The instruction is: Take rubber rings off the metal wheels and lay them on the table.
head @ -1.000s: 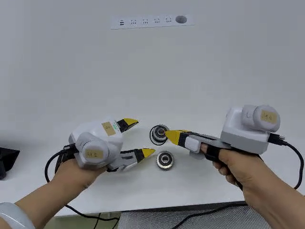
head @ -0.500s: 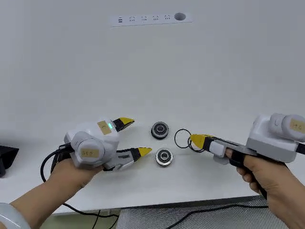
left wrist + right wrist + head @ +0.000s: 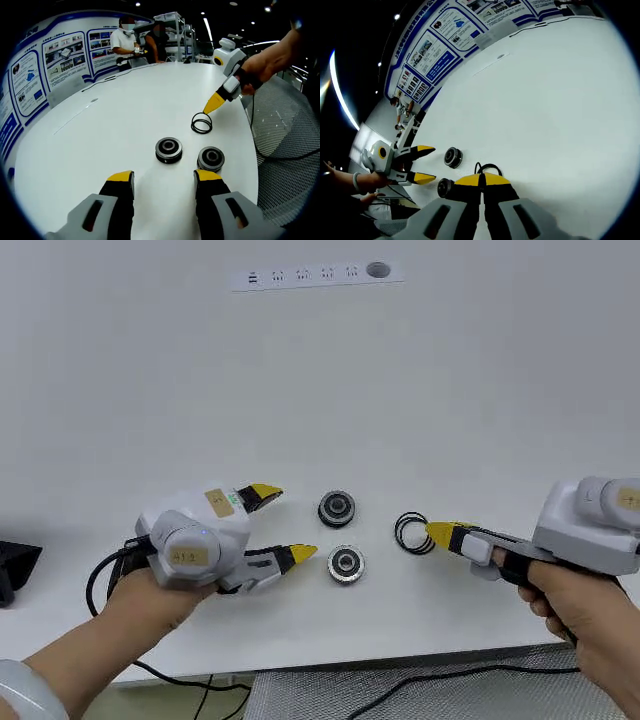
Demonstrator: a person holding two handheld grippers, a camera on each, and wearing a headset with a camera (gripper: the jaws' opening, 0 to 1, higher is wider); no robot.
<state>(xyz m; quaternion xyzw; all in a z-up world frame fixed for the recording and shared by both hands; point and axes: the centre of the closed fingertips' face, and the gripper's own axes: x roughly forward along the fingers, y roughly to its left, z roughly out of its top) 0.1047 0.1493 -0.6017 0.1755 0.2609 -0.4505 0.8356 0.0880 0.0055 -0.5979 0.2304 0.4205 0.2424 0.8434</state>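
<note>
Yellow-tipped jaws of the left gripper [image 3: 285,522] stand spread apart with nothing between them, low over the white table [image 3: 400,620] at the person's near left. Just past its nearer jaw sits the near metal wheel [image 3: 345,563], close to the tip but not touching it. The far metal wheel [image 3: 336,508] lies a little beyond, looks darker around its rim, and sits opposite the gap between the jaws in the left gripper view.

To the right of both wheels and apart from them, the black rubber rings [image 3: 412,532] lie flat on the table as overlapping loops. The right gripper [image 3: 440,533] reaches in from the right, its jaws pinched together on the rings' edge nearest it. Its own view shows the loops curving out on both sides of the closed tips.

Far back on the table lies a white power strip [image 3: 318,276].
</note>
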